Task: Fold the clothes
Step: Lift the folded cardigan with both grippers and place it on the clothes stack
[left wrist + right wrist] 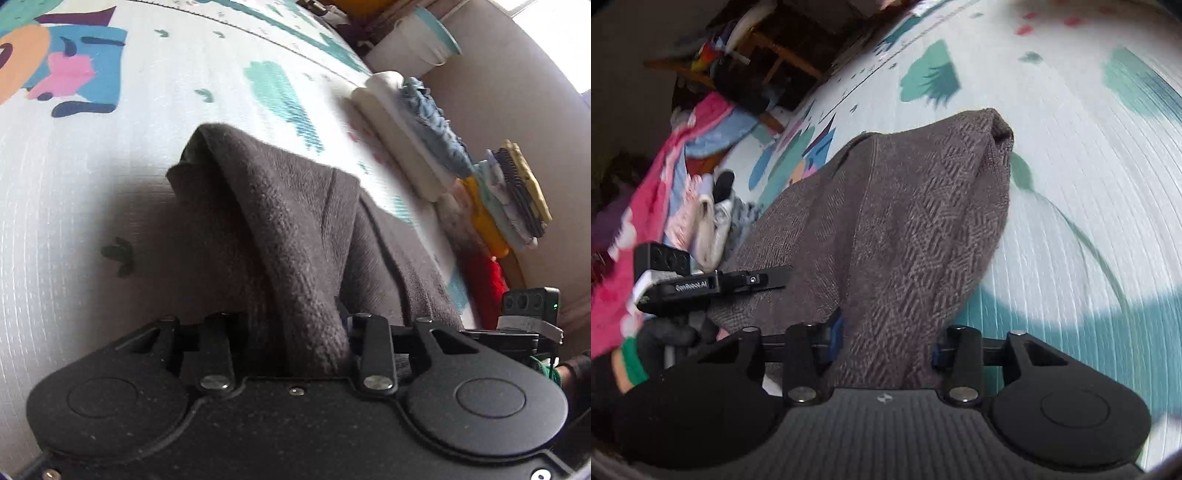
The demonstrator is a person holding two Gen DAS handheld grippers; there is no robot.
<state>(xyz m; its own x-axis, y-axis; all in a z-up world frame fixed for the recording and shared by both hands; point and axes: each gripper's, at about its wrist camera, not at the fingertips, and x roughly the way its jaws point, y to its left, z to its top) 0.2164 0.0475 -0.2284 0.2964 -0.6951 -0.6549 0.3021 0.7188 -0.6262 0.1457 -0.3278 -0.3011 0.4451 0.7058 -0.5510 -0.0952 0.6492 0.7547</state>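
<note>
Nearest in the left wrist view, the left gripper has a thick fold of the dark grey knitted garment bunched between its jaws, which look pinched on the cloth, though the fingertips themselves are buried under the fabric. In the right wrist view the right gripper likewise pinches a bunched fold of the same garment, and the left tool shows at about nine o'clock with a gloved hand under it. Both holds probably sit on one edge so the cloth can be carried over as a fold; from each grip it rises to a peak at twelve o'clock, lifted off the printed play mat. Beyond the peak the mat lies bare from ten to one o'clock, giving open room forward. At two to three o'clock in the left view a row of folded clothes lines the mat's edge near the wall, and a white bucket stands farther off. In the right view unfolded clothes are heaped at nine to ten o'clock, so sideways room is tighter.
</note>
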